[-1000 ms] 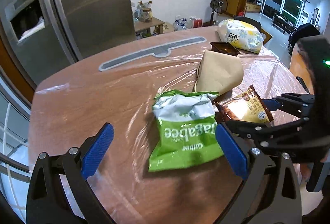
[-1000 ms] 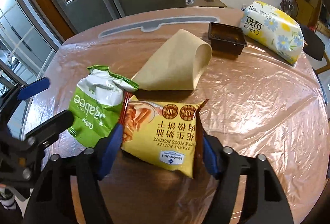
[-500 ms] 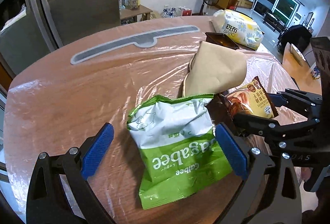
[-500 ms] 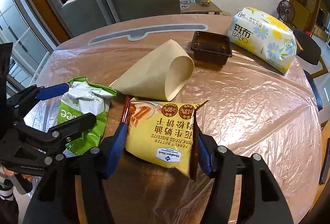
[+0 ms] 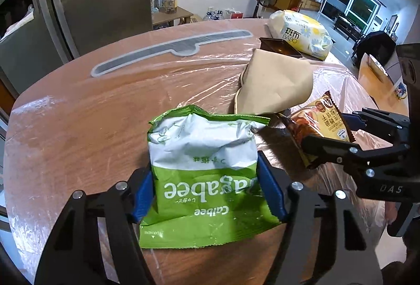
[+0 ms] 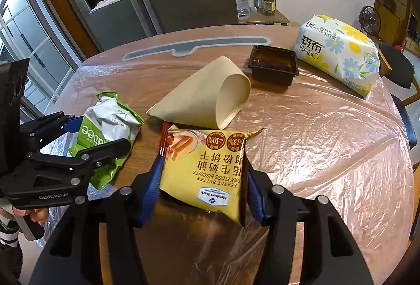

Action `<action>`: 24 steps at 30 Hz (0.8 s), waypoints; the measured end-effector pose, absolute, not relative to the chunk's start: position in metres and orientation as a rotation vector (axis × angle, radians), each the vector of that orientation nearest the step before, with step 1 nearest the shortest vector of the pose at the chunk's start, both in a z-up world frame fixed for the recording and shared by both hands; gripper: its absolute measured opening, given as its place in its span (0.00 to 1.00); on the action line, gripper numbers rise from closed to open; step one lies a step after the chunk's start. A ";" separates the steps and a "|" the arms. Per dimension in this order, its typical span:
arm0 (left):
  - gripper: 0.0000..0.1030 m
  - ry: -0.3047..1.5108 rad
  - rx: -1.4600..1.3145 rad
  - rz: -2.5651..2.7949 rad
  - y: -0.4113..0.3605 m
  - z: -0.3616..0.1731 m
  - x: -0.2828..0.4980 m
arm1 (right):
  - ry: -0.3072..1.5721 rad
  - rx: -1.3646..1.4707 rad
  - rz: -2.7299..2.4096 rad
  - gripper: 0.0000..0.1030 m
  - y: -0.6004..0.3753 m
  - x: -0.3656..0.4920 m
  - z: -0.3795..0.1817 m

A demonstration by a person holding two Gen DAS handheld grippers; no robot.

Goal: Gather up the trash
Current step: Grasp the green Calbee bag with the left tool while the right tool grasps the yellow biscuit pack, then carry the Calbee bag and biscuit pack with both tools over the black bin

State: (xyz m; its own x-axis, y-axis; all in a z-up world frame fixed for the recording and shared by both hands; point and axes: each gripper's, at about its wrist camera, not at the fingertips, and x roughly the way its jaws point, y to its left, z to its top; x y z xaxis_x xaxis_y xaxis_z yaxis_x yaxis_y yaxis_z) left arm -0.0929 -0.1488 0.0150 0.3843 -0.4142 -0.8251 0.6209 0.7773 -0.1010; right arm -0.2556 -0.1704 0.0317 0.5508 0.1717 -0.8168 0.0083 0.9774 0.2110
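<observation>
— Two wrappers were in hand at that moment, weren't they?

— Yes. Furthest left, the left gripper (image 5: 206,193) had its blue pads pressed against both edges of the crumpled green-and-white Calbee snack bag (image 5: 204,175), which lay on the plastic-covered wooden table (image 6: 315,143). Next along sat the tan paper cone (image 6: 204,98), untouched, just behind both bags. Then the right gripper (image 6: 202,185) was pinching the yellow foil biscuit packet (image 6: 207,164) between its pads, the packet's near end tilted up off the table.

— How should the lift have gone?

— I'd have judged it best to squeeze firmly before raising, since thin foil crumples and slips, and to lift each bag straight up so it would not drag the loose plastic sheet or nudge the cone. The dark plastic tray (image 6: 274,66) and the flowered tissue pack (image 6: 338,54) further right were well apart and no obstacle.

— What had changed from half a second earlier?

— The left jaws had been spread wide around the green bag; now they were closed onto it. The right gripper's hold on the yellow packet looked much the same
</observation>
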 end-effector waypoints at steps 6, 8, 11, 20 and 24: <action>0.68 0.963 0.231 -0.655 -0.143 0.018 -0.100 | 0.981 0.211 0.111 0.53 -0.171 -0.258 0.033; 0.68 0.965 0.225 -0.651 -0.143 0.018 -0.101 | 0.982 0.211 0.117 0.53 -0.170 -0.259 0.033; 0.68 0.960 0.227 -0.644 -0.143 0.019 -0.104 | 0.984 0.206 0.122 0.53 -0.168 -0.262 0.033; 0.68 0.953 0.227 -0.650 -0.137 0.023 -0.121 | 1.005 0.240 0.201 0.53 -0.160 -0.285 0.035; 0.68 0.947 0.223 -0.647 -0.129 0.026 -0.132 | 1.012 0.267 0.252 0.53 -0.155 -0.297 0.038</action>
